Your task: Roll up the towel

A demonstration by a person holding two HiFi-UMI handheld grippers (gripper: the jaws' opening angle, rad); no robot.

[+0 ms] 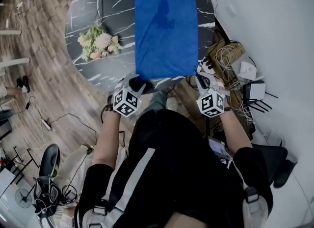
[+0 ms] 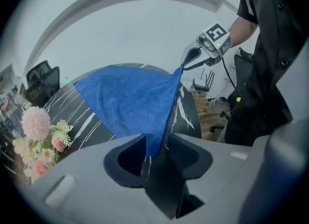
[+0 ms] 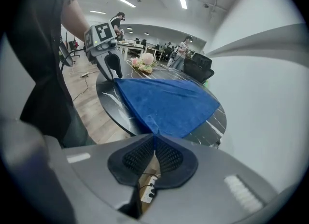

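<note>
flowers: pink and cream bunch [image 1: 98, 41] on the left part of the dark veined counter [image 1: 110, 6]. It sits near the towel's left edge but apart from it, and is not part of the job.
left gripper: [image 1: 139, 82] is at the towel's near left corner, angled down. Its fingers [image 2: 188, 155] are partly apart. The corner tip hangs between them but does not look squeezed in the left gripper view.
towel: blue [image 1: 167, 25], spread flat at full length down the middle of the counter, with its near edge at the counter's near rim. No fold or roll shows anywhere. Only the near edge is lifted, rising toward the right corner.
right gripper: [image 1: 200, 80] is at the near right corner. Its fingers [image 3: 171, 158] are together, clamped on the corner tip and holding it just off the counter.
cables: a tangle [image 1: 226, 55] on the floor to the right of the counter, out of the way.
done: the towel is laid out, both grippers are at the near corners, and the right corner is gripped.
to do: finish the left pinch, then do the whole roll from the near edge to the far end.
progress: my read is the very start, a pickup stage with no rolling begun.
</note>
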